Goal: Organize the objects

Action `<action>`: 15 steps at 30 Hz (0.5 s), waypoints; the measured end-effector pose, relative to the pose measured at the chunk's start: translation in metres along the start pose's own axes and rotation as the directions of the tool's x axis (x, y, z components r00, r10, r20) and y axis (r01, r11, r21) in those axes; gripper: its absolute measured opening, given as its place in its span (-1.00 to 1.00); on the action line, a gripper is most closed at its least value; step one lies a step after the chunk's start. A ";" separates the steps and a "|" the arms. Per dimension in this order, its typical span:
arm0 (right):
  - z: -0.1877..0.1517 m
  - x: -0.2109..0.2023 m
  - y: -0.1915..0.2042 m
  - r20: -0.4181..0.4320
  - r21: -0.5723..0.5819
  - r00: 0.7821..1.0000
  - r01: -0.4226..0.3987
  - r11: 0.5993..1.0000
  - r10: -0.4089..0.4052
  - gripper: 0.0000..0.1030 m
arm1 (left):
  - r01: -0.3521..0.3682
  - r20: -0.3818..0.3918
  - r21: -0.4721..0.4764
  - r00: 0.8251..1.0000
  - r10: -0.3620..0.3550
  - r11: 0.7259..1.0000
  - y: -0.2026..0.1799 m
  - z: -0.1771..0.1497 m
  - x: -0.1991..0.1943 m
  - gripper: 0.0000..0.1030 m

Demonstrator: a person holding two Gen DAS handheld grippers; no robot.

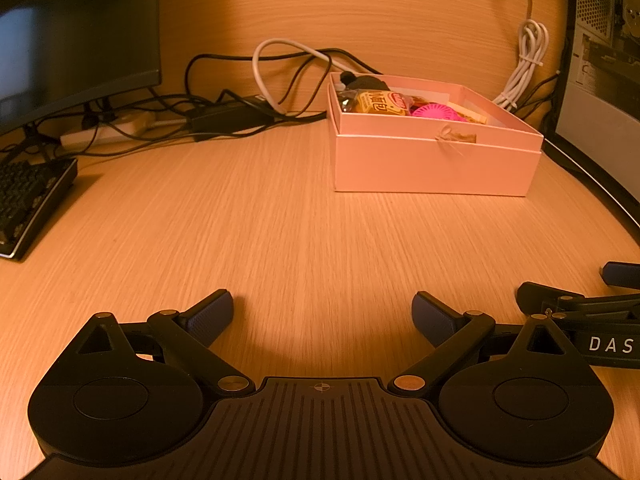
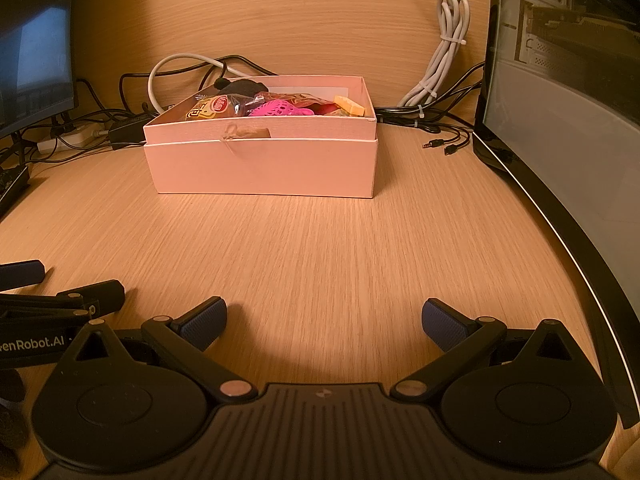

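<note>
A pink open box [image 1: 436, 164] stands on the wooden desk, also in the right wrist view [image 2: 260, 168]. It holds a yellow snack packet [image 1: 378, 104] [image 2: 208, 110], a pink round plastic item [image 1: 438, 112] [image 2: 276, 109], a dark item [image 2: 242, 87] and a yellow block [image 2: 350, 105]. My left gripper [image 1: 323, 314] is open and empty, low over the desk well short of the box. My right gripper [image 2: 324, 322] is open and empty beside it, to its right. Each gripper shows at the edge of the other's view.
A monitor [image 1: 76, 36] and a keyboard [image 1: 28, 200] are at the left. Tangled cables and a power strip [image 1: 120, 128] lie along the back wall. A bundled white cable [image 2: 444, 56] hangs at the back right. A computer case [image 2: 568, 92] stands at the right edge.
</note>
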State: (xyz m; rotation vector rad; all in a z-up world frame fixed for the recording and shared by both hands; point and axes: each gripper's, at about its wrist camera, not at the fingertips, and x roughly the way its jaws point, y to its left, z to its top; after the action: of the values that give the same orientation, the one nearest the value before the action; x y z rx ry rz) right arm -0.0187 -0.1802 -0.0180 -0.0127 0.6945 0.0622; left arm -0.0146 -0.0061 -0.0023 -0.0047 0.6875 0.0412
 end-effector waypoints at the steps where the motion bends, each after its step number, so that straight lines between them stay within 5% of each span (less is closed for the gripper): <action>1: 0.000 0.000 0.000 0.000 0.000 1.000 0.000 1.000 0.000 1.00 | 0.000 0.000 0.000 1.000 0.000 1.000 0.000 0.000 0.000 0.93; 15: 0.000 0.000 0.000 0.000 0.000 1.000 0.000 1.000 0.000 1.00 | -0.007 -0.001 0.004 1.000 0.007 1.000 -0.002 0.000 0.002 0.95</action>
State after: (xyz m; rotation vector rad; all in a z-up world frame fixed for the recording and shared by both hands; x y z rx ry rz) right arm -0.0185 -0.1799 -0.0182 -0.0126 0.6946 0.0622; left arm -0.0126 -0.0078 -0.0032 0.0016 0.6881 0.0469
